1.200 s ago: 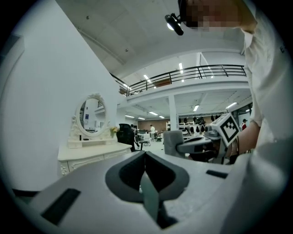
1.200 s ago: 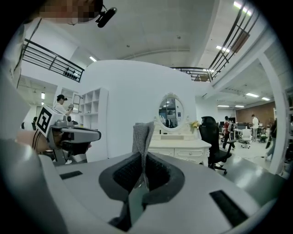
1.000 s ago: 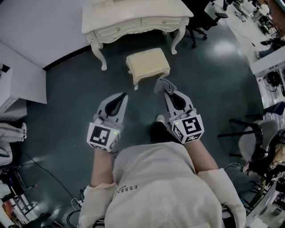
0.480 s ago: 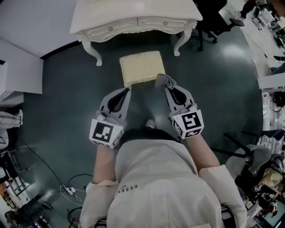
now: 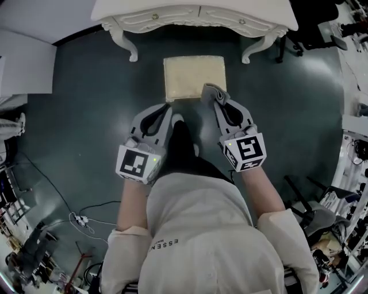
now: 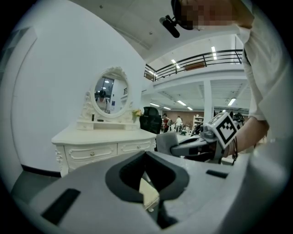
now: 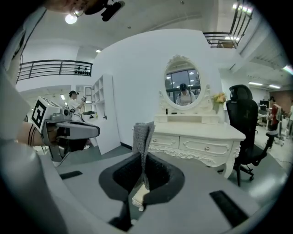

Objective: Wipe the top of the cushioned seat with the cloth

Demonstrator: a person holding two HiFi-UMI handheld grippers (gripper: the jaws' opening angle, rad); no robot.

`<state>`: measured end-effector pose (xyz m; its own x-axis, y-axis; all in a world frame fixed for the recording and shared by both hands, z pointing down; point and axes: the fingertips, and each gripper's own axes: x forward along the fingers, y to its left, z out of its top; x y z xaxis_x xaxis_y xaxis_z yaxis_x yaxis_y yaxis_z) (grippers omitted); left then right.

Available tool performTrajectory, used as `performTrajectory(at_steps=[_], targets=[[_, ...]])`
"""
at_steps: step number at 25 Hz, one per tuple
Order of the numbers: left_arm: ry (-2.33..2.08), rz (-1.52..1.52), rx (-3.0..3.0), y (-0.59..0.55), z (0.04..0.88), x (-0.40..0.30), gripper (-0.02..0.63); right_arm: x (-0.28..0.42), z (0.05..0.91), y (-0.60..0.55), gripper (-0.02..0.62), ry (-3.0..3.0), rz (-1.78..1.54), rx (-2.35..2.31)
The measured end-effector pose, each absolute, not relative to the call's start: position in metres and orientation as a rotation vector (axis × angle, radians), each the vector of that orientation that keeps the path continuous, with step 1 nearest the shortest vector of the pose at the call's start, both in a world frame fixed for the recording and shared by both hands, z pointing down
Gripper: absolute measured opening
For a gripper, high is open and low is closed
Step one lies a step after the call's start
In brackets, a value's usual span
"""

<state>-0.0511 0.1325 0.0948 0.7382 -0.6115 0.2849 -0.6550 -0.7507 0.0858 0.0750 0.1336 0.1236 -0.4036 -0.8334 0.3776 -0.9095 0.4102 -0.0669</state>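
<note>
Standing over the cushioned seat [image 5: 190,74]: it sits on the floor [image 5: 80,115] straight ahead of both grippers, just in front of the dressing table [image 5: 195,14], long axis running left to right across the person. Right gripper [image 5: 214,103] is nearer, tips at the seat's near right corner. Its jaws are clamped on the grey cloth [image 5: 210,92], which stands up in a fold past the tips; contact with the cushion cannot be told. Left gripper [image 5: 166,112] is closed on nothing, tips just short of the near left corner. Judgement: the right goes down onto the cushion next.
</note>
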Motion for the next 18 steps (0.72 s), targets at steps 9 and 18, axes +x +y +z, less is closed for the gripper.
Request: performTrajectory(at_steps=[9, 18], targets=[[-0.989, 0.364, 2.681, 0.026, 0.165, -0.067, 0.003, 0.045, 0.206, 0.027, 0.026, -2.330, 0.526, 1.391], [-1.009, 0.370, 2.596, -0.049, 0.260, -0.102, 0.003, 0.003, 0.313, -0.056, 0.026, -2.307, 0.661, 1.284]])
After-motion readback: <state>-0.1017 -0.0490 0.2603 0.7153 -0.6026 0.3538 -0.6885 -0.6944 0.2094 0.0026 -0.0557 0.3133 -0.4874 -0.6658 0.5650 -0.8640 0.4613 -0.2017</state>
